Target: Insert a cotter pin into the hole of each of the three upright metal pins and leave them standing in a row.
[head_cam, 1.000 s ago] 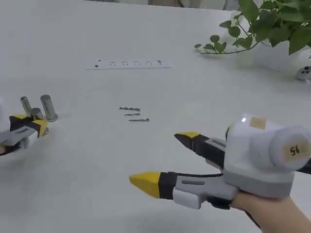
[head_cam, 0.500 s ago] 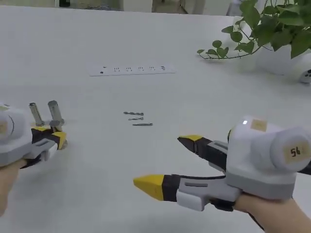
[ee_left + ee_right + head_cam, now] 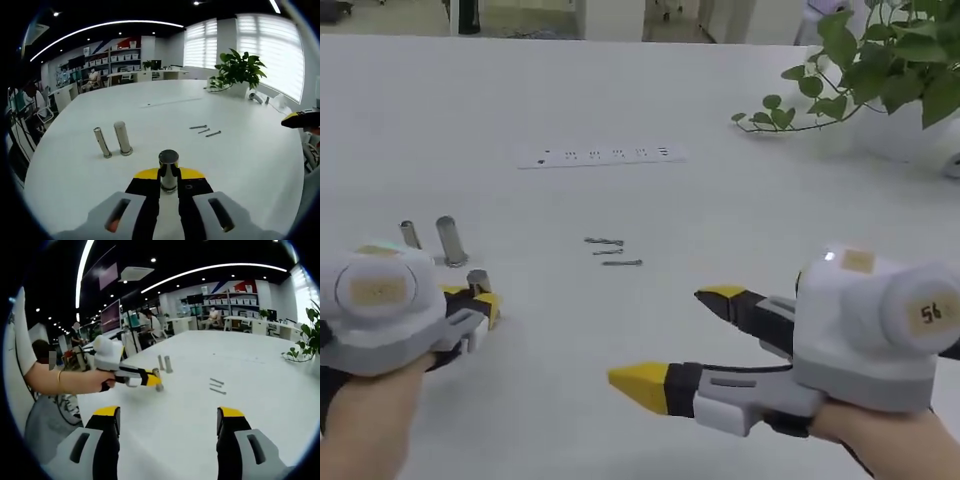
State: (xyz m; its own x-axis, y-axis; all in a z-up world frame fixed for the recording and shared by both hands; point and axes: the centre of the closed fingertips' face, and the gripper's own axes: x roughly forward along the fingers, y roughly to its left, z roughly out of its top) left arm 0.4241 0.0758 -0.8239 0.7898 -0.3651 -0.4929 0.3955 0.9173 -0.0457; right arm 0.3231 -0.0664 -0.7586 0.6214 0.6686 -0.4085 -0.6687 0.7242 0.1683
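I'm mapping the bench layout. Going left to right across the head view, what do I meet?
A thin metal pin, thick metal pin, third pin in the left hand-held gripper, cotter pins, potted plant.

Bright, soft and even over the white table point(image 3: 720, 200) in the head view, with only pale, blurred shadows near the bottom edge. Lit in the left gripper view by a long ceiling strip point(image 3: 125, 22) and by daylight through blinds point(image 3: 260, 45) at far right, slightly blown out there. Small glint on top of the metal pin point(image 3: 168, 156). Darker overhead in the right gripper view, with glaring spots point(image 3: 153, 260). Strong fisheye bending and softness toward both gripper views' edges.
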